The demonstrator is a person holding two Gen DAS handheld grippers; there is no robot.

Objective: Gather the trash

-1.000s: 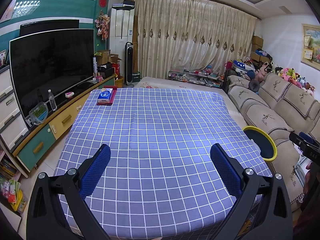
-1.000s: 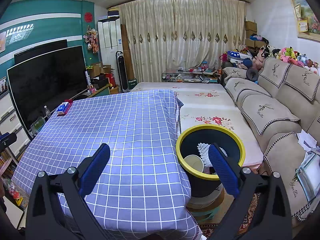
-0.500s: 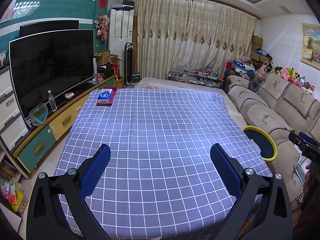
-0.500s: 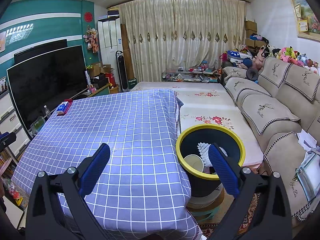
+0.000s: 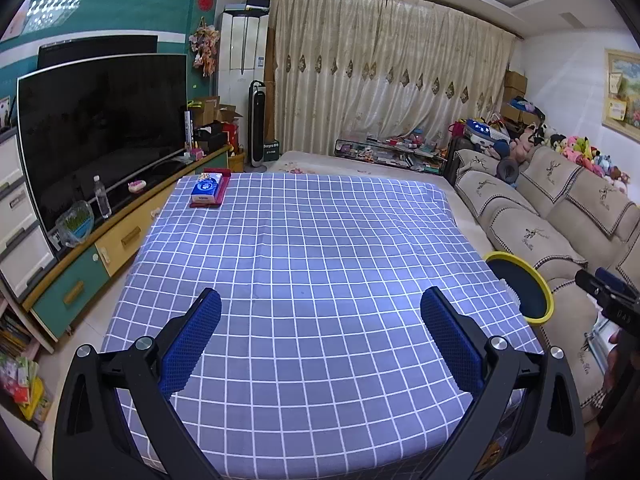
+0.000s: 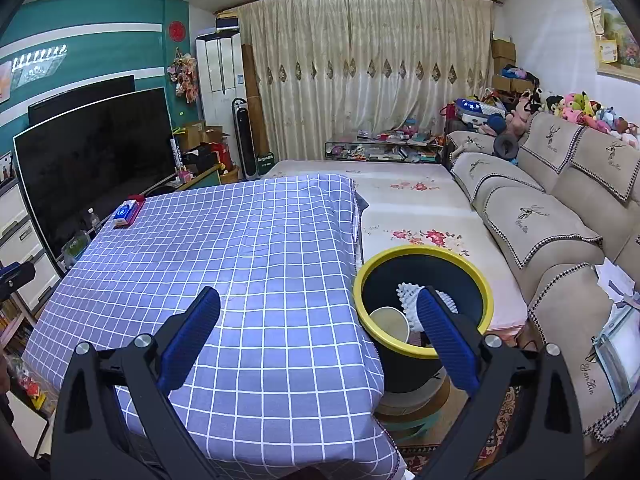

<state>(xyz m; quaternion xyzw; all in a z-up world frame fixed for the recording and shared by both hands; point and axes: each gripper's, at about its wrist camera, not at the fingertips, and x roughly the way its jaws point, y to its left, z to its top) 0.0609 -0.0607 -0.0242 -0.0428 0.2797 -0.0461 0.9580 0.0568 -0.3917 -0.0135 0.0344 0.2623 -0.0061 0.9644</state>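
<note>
Living room, checked cloth [image 5: 320, 264] over a table, sofa [image 6: 560, 208] to the right. Both grippers, left [image 5: 320, 332] and right [image 6: 318, 328], spread wide, holding nothing. Likely nearly done: cup [image 6: 389, 322] and white brush-like scrap [image 6: 412, 300] already in the bin [image 6: 486, 284] beside the table. Cup lying tilted, mouth toward the camera, long axis unclear. Only a tissue pack [image 5: 207, 192] left at the far corner, long axis running away.

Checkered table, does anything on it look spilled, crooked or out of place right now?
Nothing stands out. The checkered cloth lies mostly flat, with only a tissue pack on a red tray at the far left corner. The trash bin stands upright beside the table, holding a paper cup. Both grippers are open and empty.
</note>
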